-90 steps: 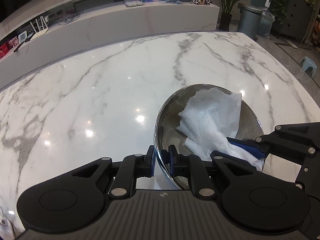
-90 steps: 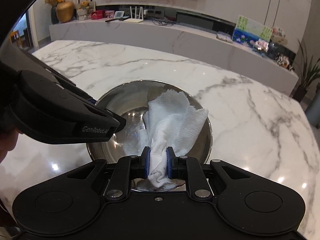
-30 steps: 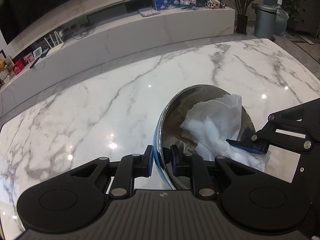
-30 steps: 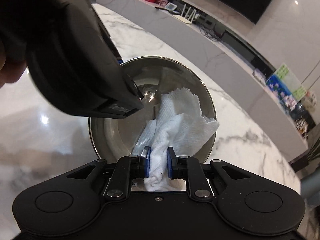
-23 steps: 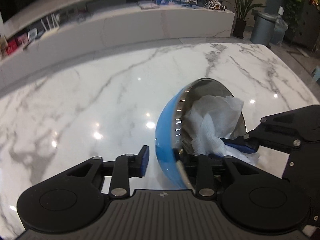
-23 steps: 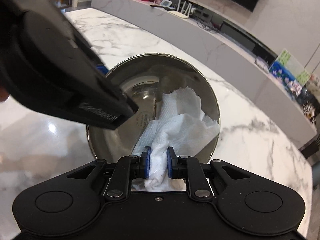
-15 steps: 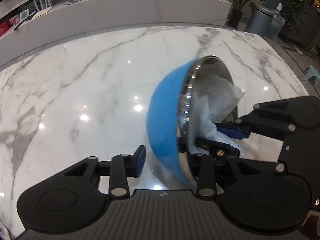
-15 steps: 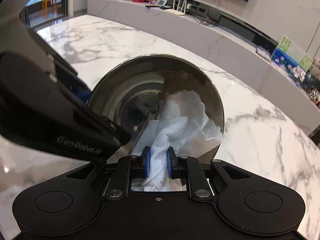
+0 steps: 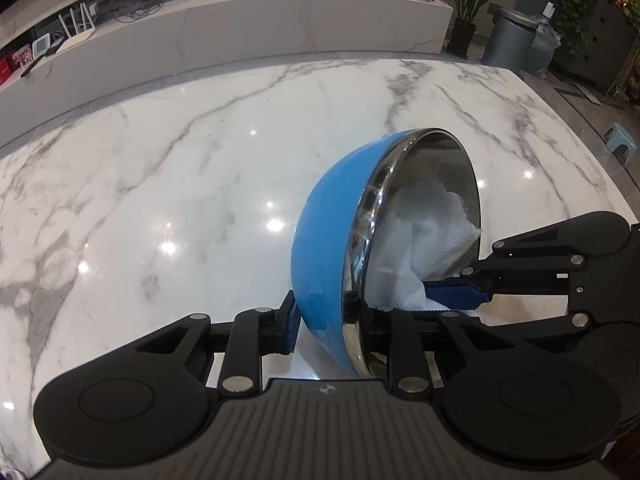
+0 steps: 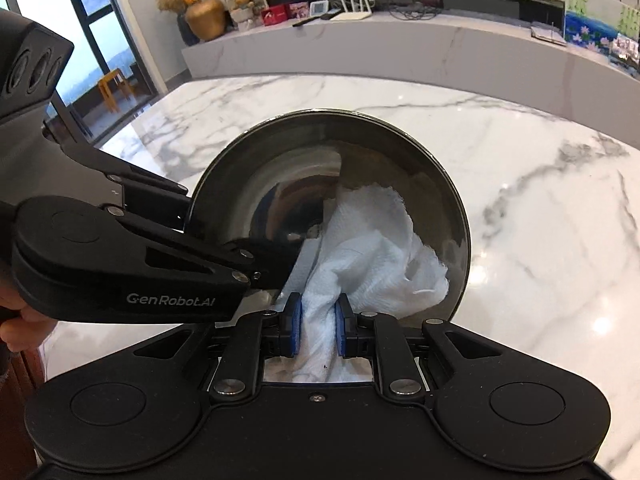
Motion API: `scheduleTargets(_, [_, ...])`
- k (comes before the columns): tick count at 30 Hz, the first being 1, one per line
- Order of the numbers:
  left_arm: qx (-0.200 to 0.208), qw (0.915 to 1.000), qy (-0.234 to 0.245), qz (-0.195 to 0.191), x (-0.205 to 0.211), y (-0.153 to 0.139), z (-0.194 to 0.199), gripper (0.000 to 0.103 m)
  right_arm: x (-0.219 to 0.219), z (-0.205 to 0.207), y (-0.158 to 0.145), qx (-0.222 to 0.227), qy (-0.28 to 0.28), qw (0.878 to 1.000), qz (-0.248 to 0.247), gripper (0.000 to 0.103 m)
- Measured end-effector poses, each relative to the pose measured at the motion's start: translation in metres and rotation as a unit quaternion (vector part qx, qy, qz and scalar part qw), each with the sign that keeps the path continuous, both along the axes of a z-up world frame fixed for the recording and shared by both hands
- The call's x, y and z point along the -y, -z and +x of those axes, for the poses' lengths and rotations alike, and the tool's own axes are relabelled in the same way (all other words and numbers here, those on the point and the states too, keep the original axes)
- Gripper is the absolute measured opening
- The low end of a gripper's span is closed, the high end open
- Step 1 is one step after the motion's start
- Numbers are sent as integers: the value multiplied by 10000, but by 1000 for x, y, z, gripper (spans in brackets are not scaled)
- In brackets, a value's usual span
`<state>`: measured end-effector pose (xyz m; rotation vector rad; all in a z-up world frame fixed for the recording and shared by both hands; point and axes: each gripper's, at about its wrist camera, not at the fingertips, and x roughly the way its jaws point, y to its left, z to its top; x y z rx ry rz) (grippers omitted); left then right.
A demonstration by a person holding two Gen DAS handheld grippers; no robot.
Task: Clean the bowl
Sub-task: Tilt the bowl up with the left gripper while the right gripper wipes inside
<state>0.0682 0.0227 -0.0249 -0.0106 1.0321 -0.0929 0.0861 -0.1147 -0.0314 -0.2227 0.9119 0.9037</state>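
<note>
The bowl [image 9: 328,240], blue outside and steel inside [image 10: 320,168], stands tipped on its edge over the marble table [image 9: 180,168], with its mouth turned toward my right gripper. My left gripper [image 9: 324,316] is shut on the bowl's near wall, one pad on the blue outside and the other finger inside the rim. A crumpled white cloth [image 10: 368,248] lies against the steel inside. My right gripper [image 10: 316,320] is shut on its lower end. In the left wrist view the cloth [image 9: 424,240] shows inside the bowl, with the right gripper [image 9: 456,294] coming in from the right.
The left gripper's black body [image 10: 120,264] fills the left of the right wrist view, with a person's hand [image 10: 18,324] behind it. A long white counter [image 9: 240,40] with small items runs beyond the table. A bin [image 9: 508,40] and plant stand far right.
The bowl has tipped from lying flat to standing on its edge, showing its blue outside. The left jaws have widened around its wall. The right gripper has rolled with the cloth still in it.
</note>
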Motion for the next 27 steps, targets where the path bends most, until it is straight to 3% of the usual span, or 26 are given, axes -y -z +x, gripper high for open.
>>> scheduleTargets(3, [18,10000,42,64,2,0,0,23,-9,-12,-4,499,-181,9977,-411,14])
scheduleTargets(10, [71,9998,72,170,5,-1,0,22,-26,-41,1,1993,-501,9673,-1488,14])
scheduleTargets(12, [97,9997,84,193,6,-1,-1,22,-26,-43,5,2121,-554,9628,-1581,14])
scheduleTargets(21, [27,10000,-16,40,3,4,-1,31,-20,-28,1,1585,-289,9798,-1185,15])
scheduleTargets(27, [-142,9997,146,-126,6,7,-1,32,-15,-22,-2,1276,-184,9871,-945,15])
